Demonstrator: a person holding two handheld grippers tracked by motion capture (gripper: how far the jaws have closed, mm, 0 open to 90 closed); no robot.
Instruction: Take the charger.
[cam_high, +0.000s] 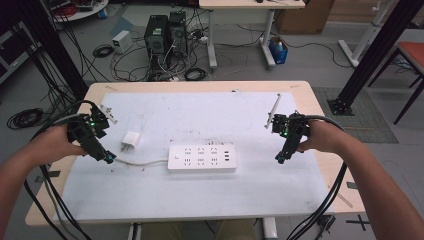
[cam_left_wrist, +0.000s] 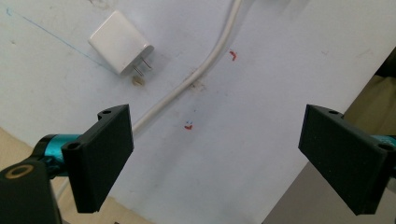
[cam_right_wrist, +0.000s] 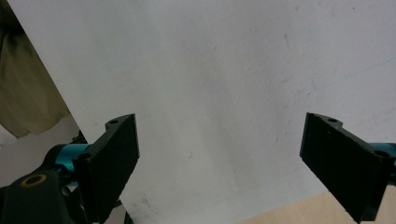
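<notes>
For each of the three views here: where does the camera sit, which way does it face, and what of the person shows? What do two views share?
High view: above the person's side, facing forward and down on the white-covered wooden table; both forearms show, with the left hand-held gripper and right hand-held gripper.
Left gripper view: rides the left hand-held gripper, looking down between open black jaws.
Right gripper view: rides the right hand-held gripper, looking down at bare sheet; jaws open.
Shared: high and left gripper views both show the small white plug-in charger and the white power-strip cable.
</notes>
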